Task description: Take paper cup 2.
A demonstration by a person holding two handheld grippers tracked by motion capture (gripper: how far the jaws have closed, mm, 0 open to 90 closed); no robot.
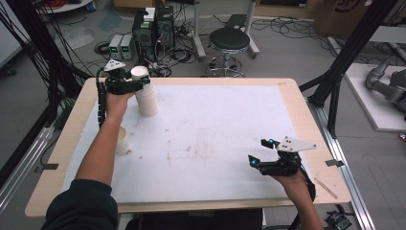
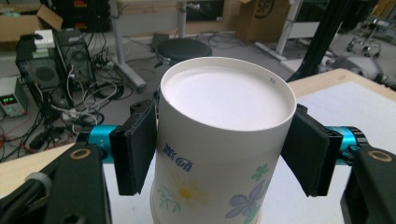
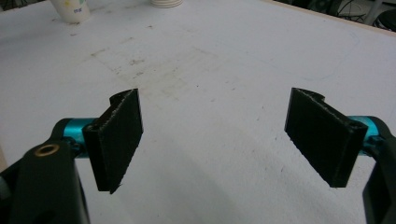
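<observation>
The left gripper [image 1: 136, 85] is at the far left part of the white table [image 1: 215, 143], and its two black pads are pressed against the top cup of an upside-down stack of paper cups [image 1: 145, 93]. In the left gripper view the top cup [image 2: 219, 140] stands with its closed bottom facing up and its open mouth facing down, so its long axis is vertical, perhaps with a very small lean. The pads [image 2: 135, 149] touch the wall of this cup on two opposite sides, just under the raised bottom rim, so the gripper is closed on the cup. The printed flowers and the blue logo on the wall face the camera. In the high view the stack is upright on the white surface, near the far edge of the table, and the widest part is at the table. A second, single paper cup [image 1: 122, 140] stands nearer to the person, just beside the left forearm, apart from the stack. The right gripper [image 1: 261, 153] is low over the near right part of the table, well apart from both cups, and its jaws stand wide with nothing between them; under them is the bare, slightly stained white surface.
</observation>
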